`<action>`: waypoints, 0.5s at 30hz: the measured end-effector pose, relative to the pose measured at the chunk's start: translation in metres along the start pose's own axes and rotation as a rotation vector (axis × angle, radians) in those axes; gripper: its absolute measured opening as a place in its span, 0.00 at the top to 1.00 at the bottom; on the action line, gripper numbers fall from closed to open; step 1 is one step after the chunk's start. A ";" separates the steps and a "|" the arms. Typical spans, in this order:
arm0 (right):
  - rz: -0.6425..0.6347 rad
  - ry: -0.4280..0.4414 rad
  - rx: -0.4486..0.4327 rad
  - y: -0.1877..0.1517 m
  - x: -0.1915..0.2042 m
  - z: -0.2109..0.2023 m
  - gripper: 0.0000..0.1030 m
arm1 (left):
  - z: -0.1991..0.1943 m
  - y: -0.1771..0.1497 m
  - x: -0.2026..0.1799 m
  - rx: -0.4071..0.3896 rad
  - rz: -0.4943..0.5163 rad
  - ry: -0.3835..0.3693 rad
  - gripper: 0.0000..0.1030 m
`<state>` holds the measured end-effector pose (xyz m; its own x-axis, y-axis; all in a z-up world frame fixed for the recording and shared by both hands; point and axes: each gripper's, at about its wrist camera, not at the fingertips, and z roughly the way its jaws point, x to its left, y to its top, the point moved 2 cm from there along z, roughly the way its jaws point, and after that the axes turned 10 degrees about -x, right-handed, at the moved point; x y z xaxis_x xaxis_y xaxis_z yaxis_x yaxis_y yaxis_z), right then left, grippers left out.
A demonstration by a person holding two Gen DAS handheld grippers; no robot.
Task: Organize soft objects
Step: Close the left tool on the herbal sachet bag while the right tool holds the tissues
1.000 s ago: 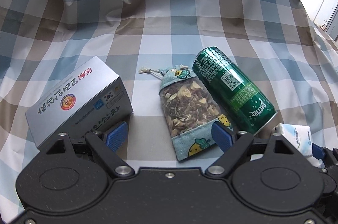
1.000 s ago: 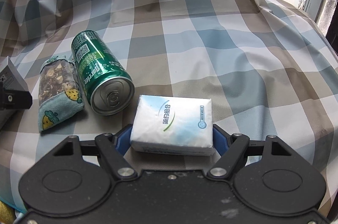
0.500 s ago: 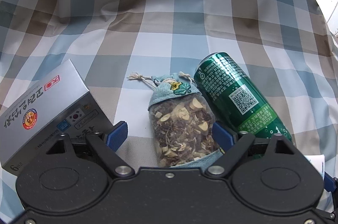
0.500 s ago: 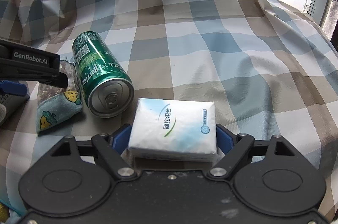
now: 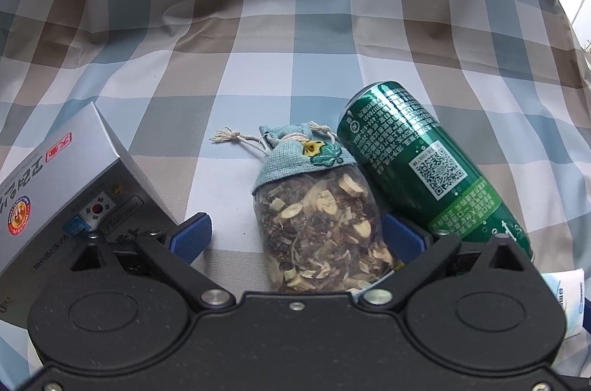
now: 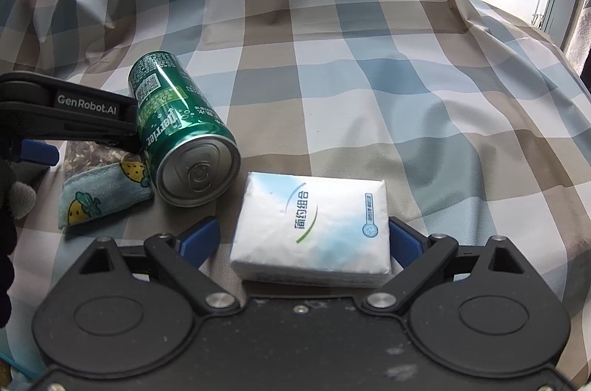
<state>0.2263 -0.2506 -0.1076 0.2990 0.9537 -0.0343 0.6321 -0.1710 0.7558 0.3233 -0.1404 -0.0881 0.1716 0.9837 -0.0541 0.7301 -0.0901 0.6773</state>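
Observation:
A blue cloth pouch of dried herbs lies on the checked cloth between the fingers of my left gripper. Its jaws are opening: the left pad stands well off the pouch and the right pad sits close by its side. A white tissue pack lies flat between the fingers of my right gripper, whose jaws are also opening, with a gap at the left pad. In the right wrist view the pouch shows under the left gripper's black finger.
A green drink can lies on its side against the pouch's right, with its top end facing the tissue pack in the right wrist view. A silver box sits by the left finger. A gloved hand is at the left edge.
The left gripper has dropped forward over the pouch, which now lies deeper between its fingers. Both grippers' jaws have spread wider, and the right pads have come off the tissue pack.

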 end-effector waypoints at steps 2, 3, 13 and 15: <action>-0.005 0.002 0.001 0.000 0.002 0.002 0.00 | 0.005 -0.001 -0.001 0.011 0.002 -0.011 0.03; -0.007 0.001 -0.001 0.000 0.002 0.002 0.00 | 0.007 -0.001 0.000 0.017 -0.003 -0.017 0.03; -0.004 -0.002 -0.026 -0.001 0.002 0.002 0.00 | 0.006 -0.002 -0.005 -0.004 0.035 0.003 0.02; 0.005 0.005 -0.026 -0.002 0.001 0.002 0.00 | 0.006 0.000 -0.005 0.004 0.036 0.001 0.03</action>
<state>0.2268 -0.2503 -0.1101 0.2984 0.9540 -0.0278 0.6120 -0.1689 0.7726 0.3267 -0.1461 -0.0922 0.1971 0.9799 -0.0295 0.7263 -0.1257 0.6758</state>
